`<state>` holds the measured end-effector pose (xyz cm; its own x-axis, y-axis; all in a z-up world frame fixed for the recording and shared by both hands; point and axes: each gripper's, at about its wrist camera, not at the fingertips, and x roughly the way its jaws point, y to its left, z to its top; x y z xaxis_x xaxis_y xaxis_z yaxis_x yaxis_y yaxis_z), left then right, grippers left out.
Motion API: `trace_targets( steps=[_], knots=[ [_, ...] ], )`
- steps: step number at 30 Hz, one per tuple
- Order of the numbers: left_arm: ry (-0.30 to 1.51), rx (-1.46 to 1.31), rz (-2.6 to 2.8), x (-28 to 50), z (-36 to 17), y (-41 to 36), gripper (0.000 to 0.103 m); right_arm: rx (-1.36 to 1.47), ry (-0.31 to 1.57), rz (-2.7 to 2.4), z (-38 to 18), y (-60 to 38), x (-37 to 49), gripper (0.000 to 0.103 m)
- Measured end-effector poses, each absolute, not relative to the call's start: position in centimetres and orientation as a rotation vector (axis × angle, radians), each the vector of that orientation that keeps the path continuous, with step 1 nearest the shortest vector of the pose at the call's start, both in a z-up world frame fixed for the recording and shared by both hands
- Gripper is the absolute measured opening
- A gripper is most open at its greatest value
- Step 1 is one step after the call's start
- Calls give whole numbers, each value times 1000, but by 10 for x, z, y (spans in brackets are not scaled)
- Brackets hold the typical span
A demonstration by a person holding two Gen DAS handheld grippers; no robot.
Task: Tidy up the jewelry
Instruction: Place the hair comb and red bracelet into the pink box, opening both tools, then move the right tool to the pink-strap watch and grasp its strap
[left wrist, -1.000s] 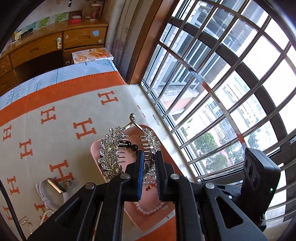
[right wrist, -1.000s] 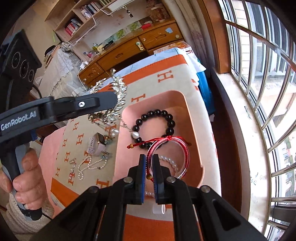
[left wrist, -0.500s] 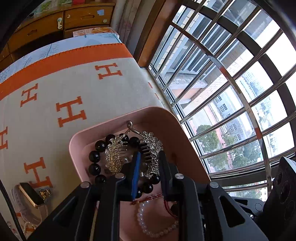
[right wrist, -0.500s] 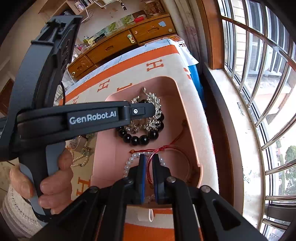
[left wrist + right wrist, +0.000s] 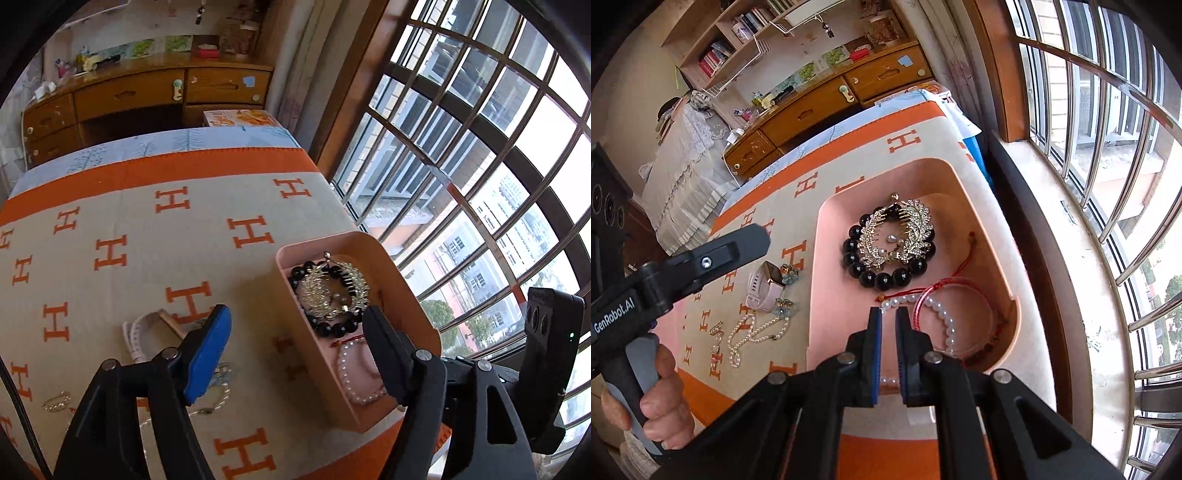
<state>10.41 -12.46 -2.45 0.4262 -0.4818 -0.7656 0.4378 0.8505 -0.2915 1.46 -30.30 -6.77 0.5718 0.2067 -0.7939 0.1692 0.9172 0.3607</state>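
Observation:
A pink tray sits on the H-patterned blanket near the window. In it a rhinestone leaf hair comb lies on a black bead bracelet, beside a pearl bracelet and a red string bracelet. My left gripper is open and empty, above the tray's left wall. My right gripper is shut and empty over the tray's near end.
On the blanket left of the tray lie a pink-strap watch, a pearl necklace, blue-flower earrings and small earrings. A wooden desk stands beyond. The barred window is at the right.
My left gripper let go of the hair comb, which now lies on the black bracelet in the tray. It opened wide and drew back to the left. The right gripper stayed shut.

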Motion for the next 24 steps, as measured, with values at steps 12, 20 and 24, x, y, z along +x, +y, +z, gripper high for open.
trace_targets(
  steps=[12,20,24],
  knots=[
    [931,-79,-388,78,-29,-38,72,382,923,17,-47,-271,3,8],
    [850,-54,-315,58,-15,-10,73,358,864,58,-24,-245,-6,8],
    [806,-44,-277,48,-7,4,77,332,840,86,-15,-230,-9,8]
  ],
)
